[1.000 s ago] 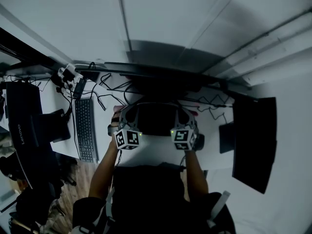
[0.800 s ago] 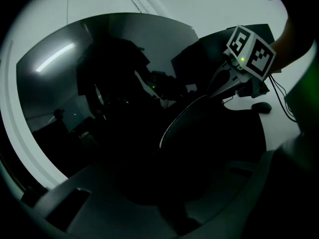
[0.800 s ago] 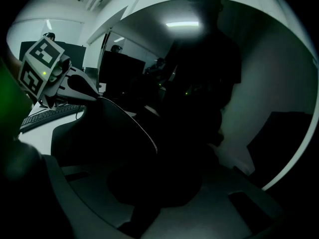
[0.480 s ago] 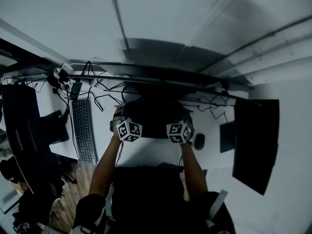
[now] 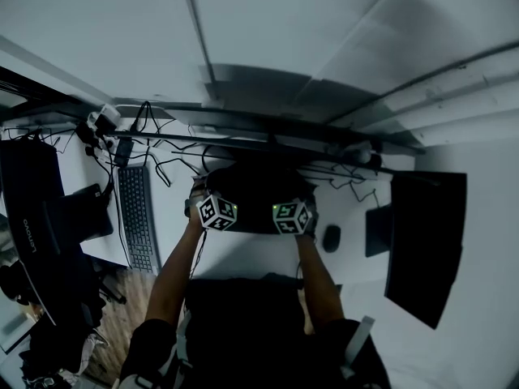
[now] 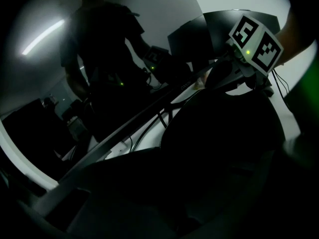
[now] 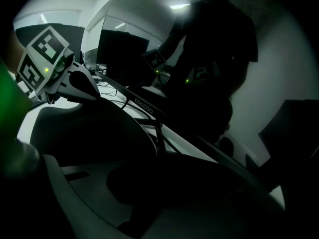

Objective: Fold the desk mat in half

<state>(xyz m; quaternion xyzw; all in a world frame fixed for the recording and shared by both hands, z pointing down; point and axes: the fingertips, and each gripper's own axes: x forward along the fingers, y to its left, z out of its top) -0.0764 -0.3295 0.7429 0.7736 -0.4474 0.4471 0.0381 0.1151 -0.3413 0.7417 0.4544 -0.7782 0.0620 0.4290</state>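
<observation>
**Current state.** The left claw (image 5: 212,199) and the right claw (image 5: 296,205) are both closed on the desk mat (image 5: 258,191). Each pinches 1 end of the same long edge. In both gripper views the dark sheet runs straight up into the jaws, and no gap shows between them.

**Position of the mat.** The mat hangs between the 2 claws and bows away from them in a raised curve. Its far part lies on the white bench (image 5: 243,254), ahead of both claws. The bench directly below and behind the claws is bare.

**Reason for the grip.** A limp sheet sags if it is held at 1 point only. Holding it at 2 points set well apart keeps the lifted edge straight, so it can be laid parallel to the opposite edge. Both claws point forward and down, which aims the held edge at the far half of the mat.

**Step in hand.** By my judgement, the fold is well along but not yet laid flat.

**Hazards.** A keyboard (image 5: 138,217) lies outboard of the left claw. A mouse (image 5: 331,237) sits just outboard of the right claw. Loose cables (image 5: 174,164) run beyond both claws, and the landing edge could catch on them. A person (image 7: 214,59) stands across the bench, facing the claws.
</observation>
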